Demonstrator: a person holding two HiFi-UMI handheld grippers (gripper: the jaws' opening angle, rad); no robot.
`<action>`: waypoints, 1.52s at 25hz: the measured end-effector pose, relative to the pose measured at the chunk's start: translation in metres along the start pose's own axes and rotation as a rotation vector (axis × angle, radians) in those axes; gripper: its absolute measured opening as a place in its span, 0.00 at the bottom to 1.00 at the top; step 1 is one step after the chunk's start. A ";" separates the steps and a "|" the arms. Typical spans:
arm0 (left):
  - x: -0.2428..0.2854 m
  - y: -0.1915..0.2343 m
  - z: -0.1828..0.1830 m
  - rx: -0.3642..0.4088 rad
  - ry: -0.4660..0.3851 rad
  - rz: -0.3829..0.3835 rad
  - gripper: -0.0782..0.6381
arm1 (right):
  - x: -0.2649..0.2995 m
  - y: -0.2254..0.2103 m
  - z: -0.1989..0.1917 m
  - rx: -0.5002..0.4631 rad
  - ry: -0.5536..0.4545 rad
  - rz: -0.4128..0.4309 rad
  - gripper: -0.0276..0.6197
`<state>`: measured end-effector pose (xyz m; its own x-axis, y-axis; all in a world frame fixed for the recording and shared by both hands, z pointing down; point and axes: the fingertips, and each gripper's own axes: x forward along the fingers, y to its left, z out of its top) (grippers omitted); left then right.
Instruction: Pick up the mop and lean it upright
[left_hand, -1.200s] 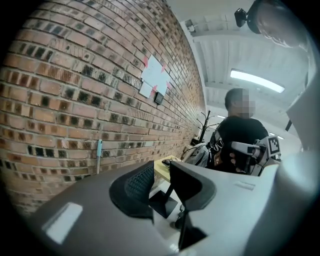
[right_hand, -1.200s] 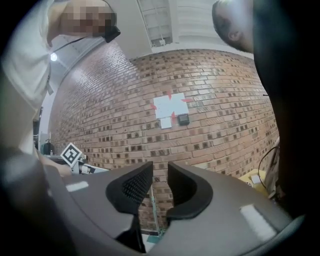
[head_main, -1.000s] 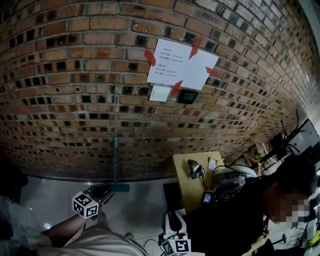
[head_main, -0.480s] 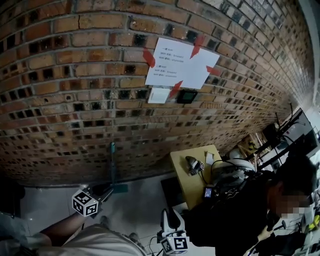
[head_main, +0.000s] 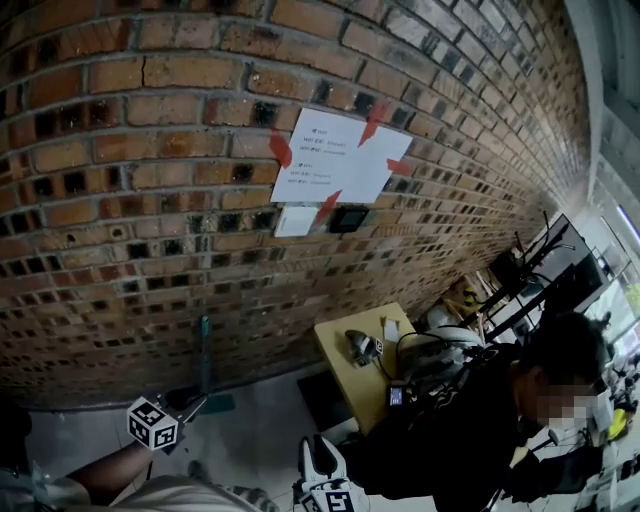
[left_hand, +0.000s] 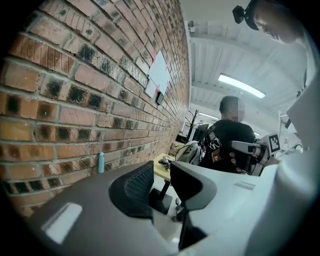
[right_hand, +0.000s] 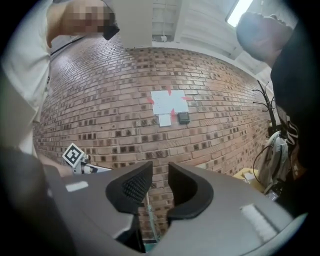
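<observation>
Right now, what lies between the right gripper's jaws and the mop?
Nothing: in the right gripper view the mop leans on the brick wall beyond the jaws, air between.

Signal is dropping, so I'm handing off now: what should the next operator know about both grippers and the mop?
Left gripper: shut, empty.
Right gripper: jaws slightly apart, empty; the mop handle shows beyond the gap, not gripped.
Mop: upright, leaning on the brick wall, head at the floor.
Done: mop picked up and leaned, by the look of it.
Left: probably only checking that it stands steady.
</observation>
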<state>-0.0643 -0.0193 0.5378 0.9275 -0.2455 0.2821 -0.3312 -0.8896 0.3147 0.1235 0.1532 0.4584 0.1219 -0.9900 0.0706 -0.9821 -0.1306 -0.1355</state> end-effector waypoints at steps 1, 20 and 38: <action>-0.003 0.001 -0.001 0.001 0.004 -0.002 0.27 | -0.002 0.004 0.000 0.003 0.001 -0.004 0.18; -0.010 0.041 0.014 -0.001 -0.046 0.010 0.29 | 0.021 0.023 -0.005 -0.010 0.017 0.009 0.19; -0.014 0.088 0.011 -0.047 -0.041 0.184 0.29 | 0.115 0.038 -0.048 0.031 0.131 0.232 0.20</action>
<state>-0.1048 -0.0984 0.5511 0.8566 -0.4182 0.3021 -0.5024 -0.8096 0.3037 0.0928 0.0369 0.5090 -0.1274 -0.9787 0.1609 -0.9765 0.0954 -0.1932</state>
